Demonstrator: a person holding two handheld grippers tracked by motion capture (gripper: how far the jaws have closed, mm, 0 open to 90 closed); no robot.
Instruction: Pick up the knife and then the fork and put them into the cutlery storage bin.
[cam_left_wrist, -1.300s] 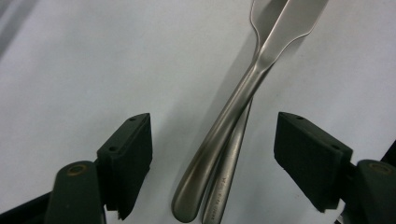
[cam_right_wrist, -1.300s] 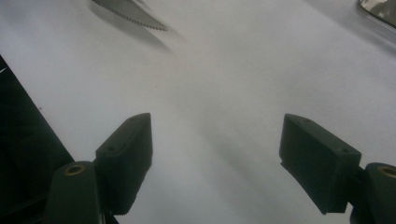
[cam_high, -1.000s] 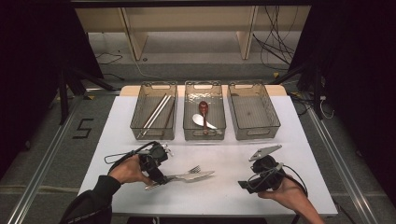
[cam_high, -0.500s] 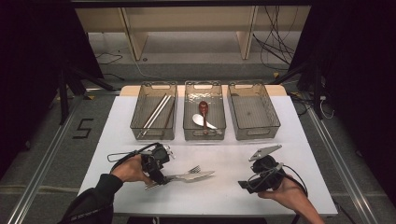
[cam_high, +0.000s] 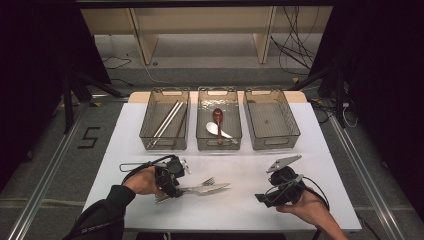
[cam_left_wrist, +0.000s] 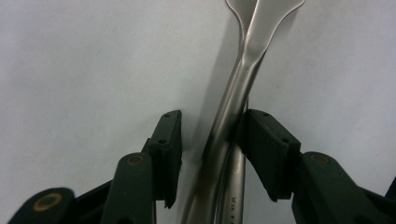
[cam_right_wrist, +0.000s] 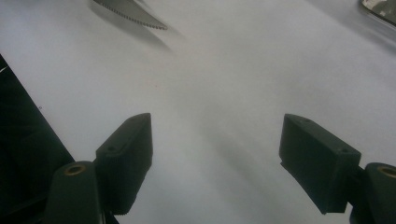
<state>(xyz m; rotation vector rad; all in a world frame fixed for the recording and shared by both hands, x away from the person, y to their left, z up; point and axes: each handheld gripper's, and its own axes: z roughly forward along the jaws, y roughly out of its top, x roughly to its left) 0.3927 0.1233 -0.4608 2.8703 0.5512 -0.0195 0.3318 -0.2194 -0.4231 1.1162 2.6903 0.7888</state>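
Nearest the person, the left gripper (cam_high: 176, 186) lies low over the white surface (cam_high: 240, 210) with its jaws astride the handles of the metal cutlery (cam_high: 202, 188), a fork and a second piece lying crossed near the front edge. In the left gripper view the jaws have just been closing on the two handles (cam_left_wrist: 229, 154): the right pad touches the stems, while the left pad stands just clear, so the grasp looks not yet complete. The right gripper (cam_high: 270, 196) rests to the right, jaws wide apart and empty above bare surface. Farther back stand three clear bins: the left bin (cam_high: 165, 145) with chopsticks (cam_high: 167, 120), the middle bin (cam_high: 219, 145) with two spoons (cam_high: 218, 125), the right bin (cam_high: 272, 142) empty. The step appears to be picking up cutlery for sorting; next, the pinch should finish on one handle only, then lift toward the empty bin
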